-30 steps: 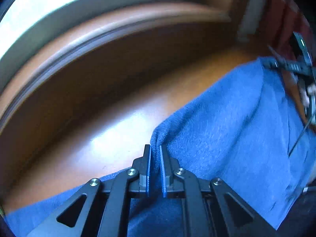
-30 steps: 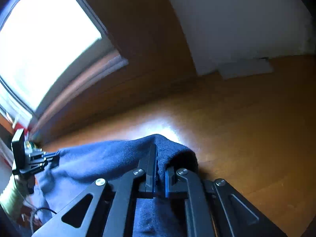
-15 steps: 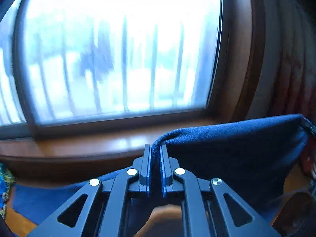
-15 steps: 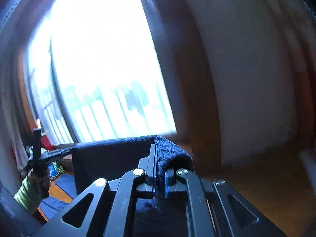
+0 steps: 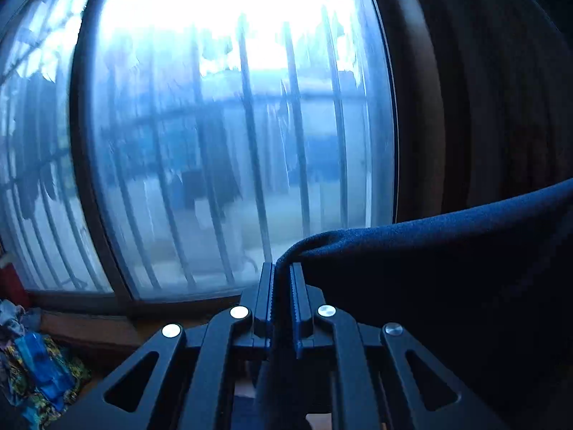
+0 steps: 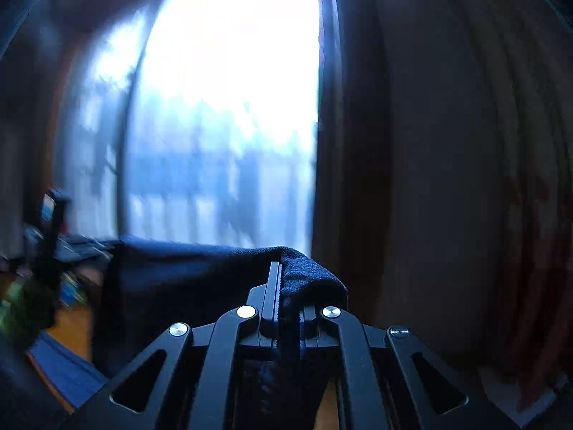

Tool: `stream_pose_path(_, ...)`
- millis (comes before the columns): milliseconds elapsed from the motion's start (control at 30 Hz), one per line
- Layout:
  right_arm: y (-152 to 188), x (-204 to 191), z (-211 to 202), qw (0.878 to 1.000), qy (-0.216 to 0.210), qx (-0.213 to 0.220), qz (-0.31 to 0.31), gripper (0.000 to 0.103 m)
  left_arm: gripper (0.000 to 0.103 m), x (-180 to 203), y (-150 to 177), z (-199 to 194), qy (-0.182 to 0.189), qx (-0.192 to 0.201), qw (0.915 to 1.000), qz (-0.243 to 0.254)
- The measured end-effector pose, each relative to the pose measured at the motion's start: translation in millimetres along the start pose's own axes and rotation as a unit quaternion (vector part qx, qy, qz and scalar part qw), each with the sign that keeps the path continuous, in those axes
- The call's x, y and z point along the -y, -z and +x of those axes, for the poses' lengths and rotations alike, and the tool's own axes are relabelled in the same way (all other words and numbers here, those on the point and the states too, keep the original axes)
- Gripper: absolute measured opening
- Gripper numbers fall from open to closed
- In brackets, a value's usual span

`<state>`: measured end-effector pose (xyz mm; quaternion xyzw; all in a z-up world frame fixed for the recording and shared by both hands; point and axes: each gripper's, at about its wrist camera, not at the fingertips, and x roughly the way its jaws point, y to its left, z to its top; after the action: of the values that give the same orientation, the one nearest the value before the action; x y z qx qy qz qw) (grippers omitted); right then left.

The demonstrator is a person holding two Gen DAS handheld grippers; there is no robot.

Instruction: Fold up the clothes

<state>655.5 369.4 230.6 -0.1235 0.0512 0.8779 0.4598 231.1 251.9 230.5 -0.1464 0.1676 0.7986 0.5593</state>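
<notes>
A dark blue fleece garment (image 5: 447, 268) hangs in the air, stretched between both grippers. My left gripper (image 5: 283, 268) is shut on its upper left corner, and the cloth runs off to the right edge of the left wrist view. In the right wrist view my right gripper (image 6: 286, 272) is shut on the other top corner of the garment (image 6: 186, 276), which bunches over the right finger. The top edge runs left to the left gripper (image 6: 68, 243), blurred, held by a hand in a green sleeve (image 6: 21, 308).
A large window with vertical bars (image 5: 232, 136) fills the view ahead, with dark curtains (image 6: 465, 179) to its right. A pile of colourful clothes (image 5: 39, 369) lies at lower left. Wooden floor (image 6: 68, 326) and a blue cloth (image 6: 64, 369) show below the hanging garment.
Both grippers have risen from the wooden floor, lifting the blue garment off it until it hangs in front of the window. Both stay shut on their corners.
</notes>
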Motion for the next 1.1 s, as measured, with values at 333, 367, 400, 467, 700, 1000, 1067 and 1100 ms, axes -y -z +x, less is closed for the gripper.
stream_pose_path(333, 200, 73, 283, 0.952, 0.052, -0.294, 0.07, 0.007, 0.01, 88, 151, 243, -0.006, -0.254, 0.9659, 0.05)
stream_pose_path(367, 209, 76, 297, 0.948, 0.052, -0.306, 0.075, 0.008, 0.01, 89, 158, 256, -0.013, -0.266, 0.9625, 0.051)
stream_pose_path(400, 217, 79, 310, 0.943, 0.049, -0.317, 0.084, 0.008, 0.01, 90, 165, 268, -0.019, -0.278, 0.9591, 0.051)
stream_pose_path(467, 223, 81, 323, 0.94, 0.044, -0.327, 0.089, 0.01, 0.011, 90, 173, 282, -0.028, -0.289, 0.9552, 0.057)
stream_pose_path(700, 193, 86, 308, 0.94, 0.016, -0.326, 0.101, 0.028, 0.037, 87, 172, 267, 0.012, -0.295, 0.9527, 0.07)
stream_pose_path(1000, 177, 69, 218, 0.947, 0.0, -0.304, 0.106, 0.053, 0.056, 97, 164, 189, 0.074, -0.253, 0.9639, 0.035)
stream_pose_path(1067, 196, 45, 197, 0.946, -0.028, -0.307, 0.103, 0.053, 0.056, 121, 172, 185, 0.107, -0.263, 0.9577, 0.048)
stream_pose_path(1100, 206, 31, 191, 0.945, -0.038, -0.308, 0.1, 0.053, 0.056, 133, 177, 189, 0.119, -0.27, 0.9536, 0.058)
